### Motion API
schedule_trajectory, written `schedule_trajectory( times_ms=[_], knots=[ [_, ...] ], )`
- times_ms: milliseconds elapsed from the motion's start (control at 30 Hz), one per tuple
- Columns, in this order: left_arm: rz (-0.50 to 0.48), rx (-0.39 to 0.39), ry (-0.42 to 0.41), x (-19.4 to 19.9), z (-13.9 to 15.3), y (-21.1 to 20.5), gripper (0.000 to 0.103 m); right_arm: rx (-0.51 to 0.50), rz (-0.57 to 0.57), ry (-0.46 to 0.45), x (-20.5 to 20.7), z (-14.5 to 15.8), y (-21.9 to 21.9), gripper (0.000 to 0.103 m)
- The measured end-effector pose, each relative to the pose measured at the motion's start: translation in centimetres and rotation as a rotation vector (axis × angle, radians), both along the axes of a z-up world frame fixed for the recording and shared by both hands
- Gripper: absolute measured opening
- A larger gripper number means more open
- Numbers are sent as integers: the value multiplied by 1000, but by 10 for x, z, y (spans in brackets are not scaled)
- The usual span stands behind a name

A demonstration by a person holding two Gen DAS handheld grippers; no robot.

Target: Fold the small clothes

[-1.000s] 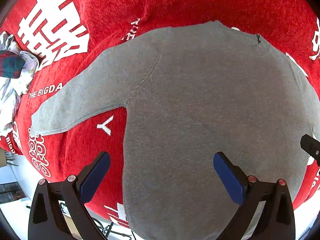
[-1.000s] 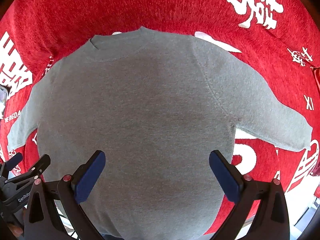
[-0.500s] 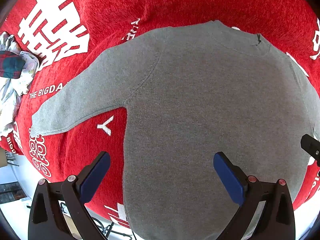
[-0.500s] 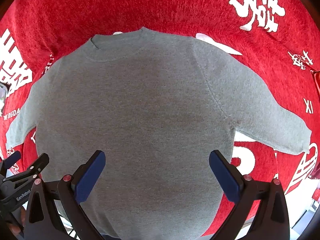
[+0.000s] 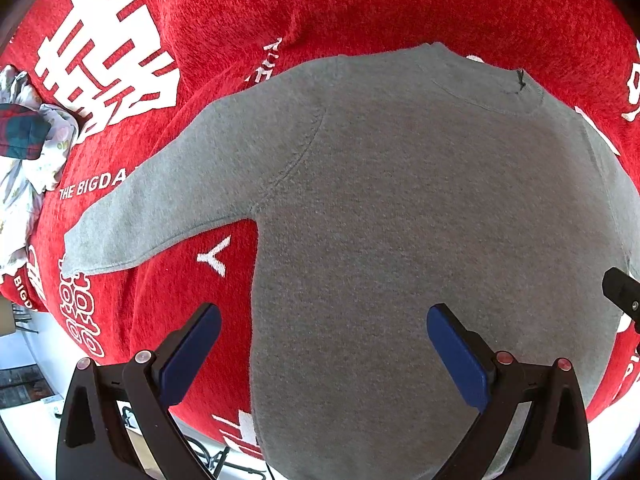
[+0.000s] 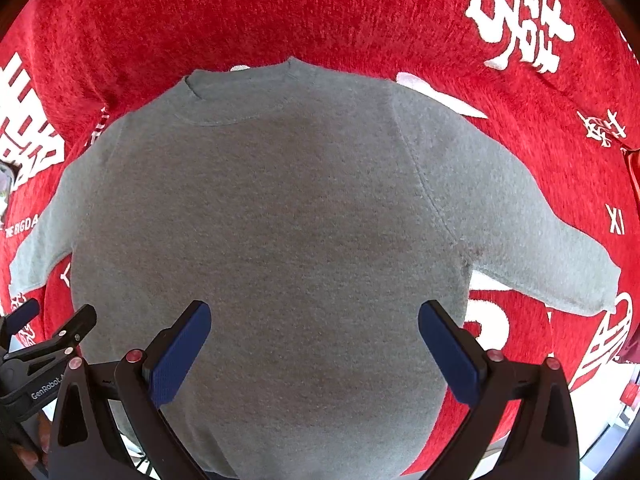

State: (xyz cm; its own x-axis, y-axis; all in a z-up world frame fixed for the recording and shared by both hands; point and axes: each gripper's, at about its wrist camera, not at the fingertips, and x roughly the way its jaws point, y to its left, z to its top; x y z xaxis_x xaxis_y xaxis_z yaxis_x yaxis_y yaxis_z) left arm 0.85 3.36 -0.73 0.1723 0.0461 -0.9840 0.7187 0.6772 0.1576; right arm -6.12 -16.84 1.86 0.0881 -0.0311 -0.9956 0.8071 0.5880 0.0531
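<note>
A grey sweater lies flat on a red blanket with white lettering, both sleeves spread out to the sides. The left gripper hangs over the sweater's lower left edge, fingers wide apart. The right gripper hangs over its lower middle, also spread wide, holding nothing.

— What has moved since a second ago?

— Very little. Your right gripper drifts a touch: in its view the right cuff of the grey sweater and the white characters on the red cloth now sit slightly lower.
</note>
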Motion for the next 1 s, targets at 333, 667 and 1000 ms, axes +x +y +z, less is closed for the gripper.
schedule_trajectory(
  times_ms=[333,667,1000],
  knots=[
    [2,0,2,4,0,-1,103,-3,2,2,1,0,-1,103],
    [2,0,2,5,0,0,103,-10,2,5,5,0,2,103],
    [0,-2,4,7,1,1,103,-16,4,9,7,1,6,103]
  ],
)
